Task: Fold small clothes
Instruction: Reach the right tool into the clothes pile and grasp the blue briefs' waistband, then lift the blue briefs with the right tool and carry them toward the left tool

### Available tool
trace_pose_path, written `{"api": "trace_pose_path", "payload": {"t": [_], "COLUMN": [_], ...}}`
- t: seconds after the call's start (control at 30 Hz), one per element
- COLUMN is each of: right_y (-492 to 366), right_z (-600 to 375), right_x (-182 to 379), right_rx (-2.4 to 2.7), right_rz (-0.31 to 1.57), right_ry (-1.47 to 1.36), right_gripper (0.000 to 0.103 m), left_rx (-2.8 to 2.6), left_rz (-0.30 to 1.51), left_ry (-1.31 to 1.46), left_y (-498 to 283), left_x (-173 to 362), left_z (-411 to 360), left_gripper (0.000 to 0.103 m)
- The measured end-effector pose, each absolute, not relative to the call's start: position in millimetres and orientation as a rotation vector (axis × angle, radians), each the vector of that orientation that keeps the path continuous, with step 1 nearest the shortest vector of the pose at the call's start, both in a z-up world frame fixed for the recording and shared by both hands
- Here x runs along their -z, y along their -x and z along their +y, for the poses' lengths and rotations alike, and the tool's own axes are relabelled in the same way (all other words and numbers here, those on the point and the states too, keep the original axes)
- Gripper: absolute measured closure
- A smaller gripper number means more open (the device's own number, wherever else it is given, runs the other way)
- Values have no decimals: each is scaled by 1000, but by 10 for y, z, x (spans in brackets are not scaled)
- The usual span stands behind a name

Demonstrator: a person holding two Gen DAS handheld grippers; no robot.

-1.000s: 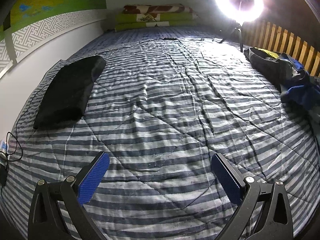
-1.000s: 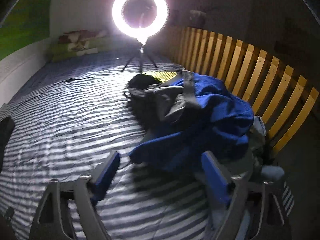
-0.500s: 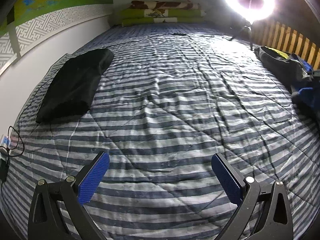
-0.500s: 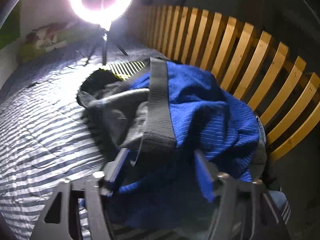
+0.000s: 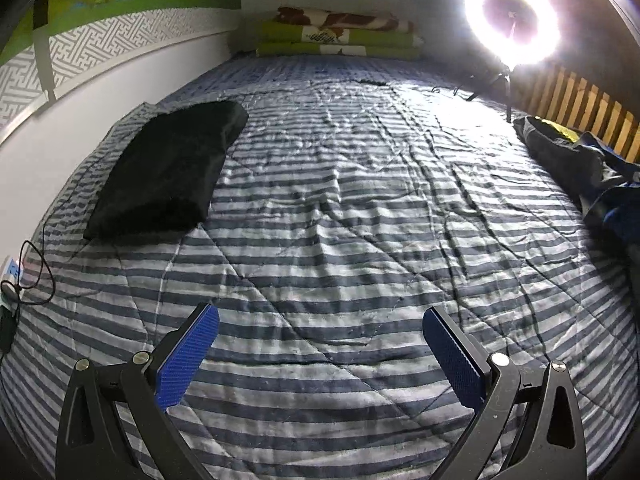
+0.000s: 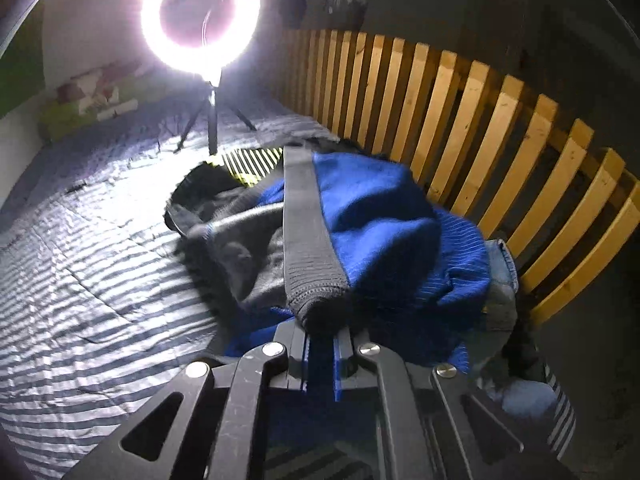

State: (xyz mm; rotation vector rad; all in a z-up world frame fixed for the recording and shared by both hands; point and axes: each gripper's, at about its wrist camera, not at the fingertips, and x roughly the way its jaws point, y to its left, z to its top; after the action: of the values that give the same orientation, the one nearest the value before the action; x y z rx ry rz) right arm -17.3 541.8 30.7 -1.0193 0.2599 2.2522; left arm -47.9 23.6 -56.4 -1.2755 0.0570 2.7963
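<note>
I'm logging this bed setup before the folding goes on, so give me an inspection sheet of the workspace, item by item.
Surface: striped quilt, wrinkled, middle bare.
Job's things: clothes pile beside the wooden slat rail; blue garment on top, grey waistband across it.
Folded black garment: lies flat near the wall.
Clutter: stacked bedding at the far end.
Left gripper: open, nothing between its pads, above bare quilt.
Right gripper: jaws closing on the waistband's end, fabric between them.
Cables: thin black cable at the quilt's left edge.
Surroundings: ring light on a tripod, lit.
</note>
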Motion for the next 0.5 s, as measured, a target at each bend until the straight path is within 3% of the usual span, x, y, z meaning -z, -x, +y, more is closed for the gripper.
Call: {"api": "trace_pose_path", "payload": {"t": [0.5], "right_y": [-175], "right_z": [3826], "right_x": [-1360], "right_rx": [-2655], "right_rz": [-2], "right_ry": [990], "right_gripper": [96], "left_rx": [-2901], "left_rz": [-14], "left_ry": [1163], "left_y": [334], "left_x": [259], "left_z": [-115], "left_gripper": [1]}}
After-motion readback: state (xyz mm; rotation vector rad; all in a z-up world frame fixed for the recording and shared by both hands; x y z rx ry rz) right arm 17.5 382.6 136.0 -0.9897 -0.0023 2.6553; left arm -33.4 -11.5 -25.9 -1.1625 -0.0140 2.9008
